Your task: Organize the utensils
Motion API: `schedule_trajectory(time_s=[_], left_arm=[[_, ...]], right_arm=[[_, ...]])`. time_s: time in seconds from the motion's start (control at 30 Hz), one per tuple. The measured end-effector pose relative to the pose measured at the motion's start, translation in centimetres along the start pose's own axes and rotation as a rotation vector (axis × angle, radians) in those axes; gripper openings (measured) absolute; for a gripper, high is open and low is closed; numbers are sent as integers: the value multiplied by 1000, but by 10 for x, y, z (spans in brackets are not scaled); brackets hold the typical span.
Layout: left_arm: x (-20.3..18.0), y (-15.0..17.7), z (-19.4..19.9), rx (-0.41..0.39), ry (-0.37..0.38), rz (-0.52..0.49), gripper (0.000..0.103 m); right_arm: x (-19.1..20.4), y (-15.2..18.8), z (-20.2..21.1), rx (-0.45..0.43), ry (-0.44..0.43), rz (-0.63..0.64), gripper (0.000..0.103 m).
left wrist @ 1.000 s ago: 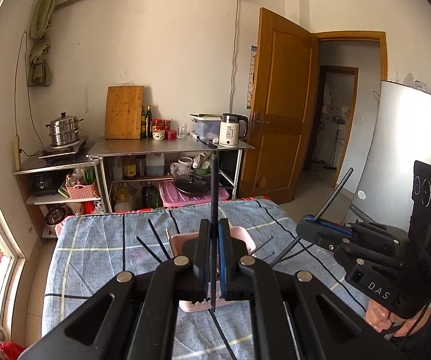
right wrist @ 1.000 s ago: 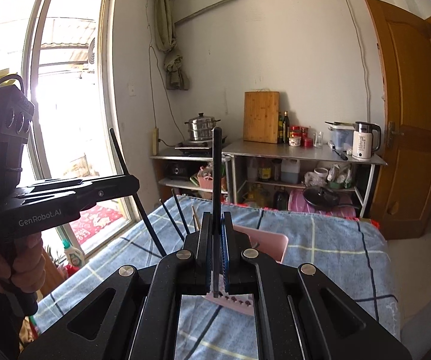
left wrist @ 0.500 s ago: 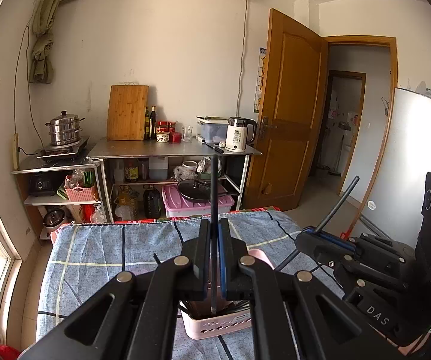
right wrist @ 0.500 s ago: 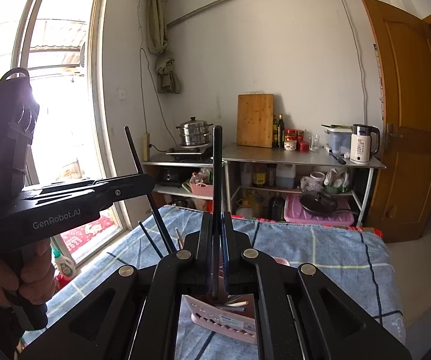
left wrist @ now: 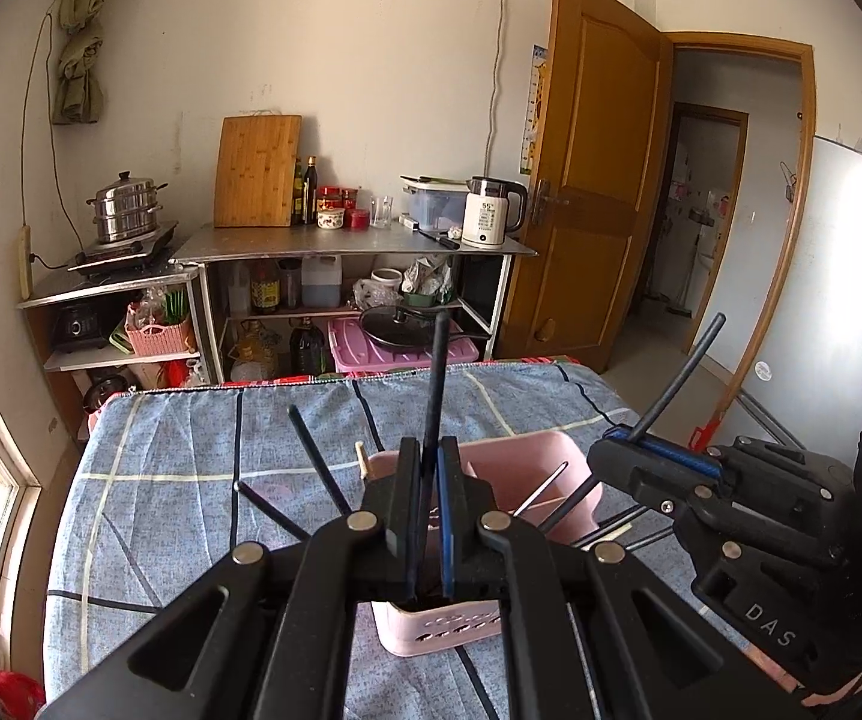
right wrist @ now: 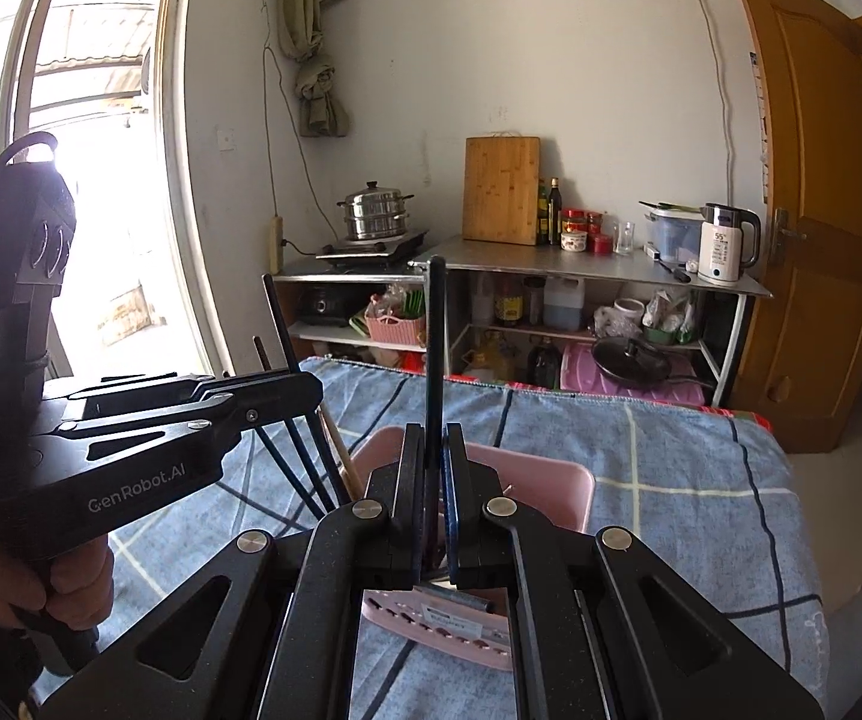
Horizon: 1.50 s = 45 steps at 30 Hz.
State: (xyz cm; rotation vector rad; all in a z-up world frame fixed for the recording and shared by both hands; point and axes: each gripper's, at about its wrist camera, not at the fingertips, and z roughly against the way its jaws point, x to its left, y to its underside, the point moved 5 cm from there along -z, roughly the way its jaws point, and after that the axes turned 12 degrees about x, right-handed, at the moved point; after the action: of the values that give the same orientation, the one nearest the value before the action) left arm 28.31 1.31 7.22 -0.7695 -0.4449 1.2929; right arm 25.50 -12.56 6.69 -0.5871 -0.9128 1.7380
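Black and thin, the chopstick [left wrist: 434, 396] in my left gripper [left wrist: 425, 516] stands nearly upright, pinched tight above the pink basket [left wrist: 527, 456] on the blue checked surface [left wrist: 191, 450]. My right gripper [right wrist: 431, 516] likewise clamps a second chopstick [right wrist: 436, 360], long axis vertical, tip up, over the same basket.

White walls, sunlit window [right wrist: 89, 180], open wooden door [left wrist: 587, 180], steel shelf table [left wrist: 347, 240] against the wall.
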Motion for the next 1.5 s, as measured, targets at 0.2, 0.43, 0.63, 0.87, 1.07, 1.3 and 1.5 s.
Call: schedule_trajectory(time_s=[0.2,0.43,0.63,0.87,1.07,1.3,1.5], left_arm=[[1,11,-18,59,5,6,7],[-2,13,-15,67,15,6,8],[-3,11,3,27,21,17,29],[-10,21,34,-38,10,7,33],[-20,47,59,-77,17,2,37],[-26,81,74,-94,33,44,40],[-33,114,78,-103,2,66,44]], right_arm=[[-7,9,-14,55,-8,-16,5],[-6,10,-11,67,-12,-13,5],[-5,2,17,1,-7,3,14],[-11,7,50,-53,-13,-16,15],[-12,31,74,-75,-8,-25,21],[-12,67,91,-68,-1,-41,24],[-7,99,99,-62,8,-56,26]])
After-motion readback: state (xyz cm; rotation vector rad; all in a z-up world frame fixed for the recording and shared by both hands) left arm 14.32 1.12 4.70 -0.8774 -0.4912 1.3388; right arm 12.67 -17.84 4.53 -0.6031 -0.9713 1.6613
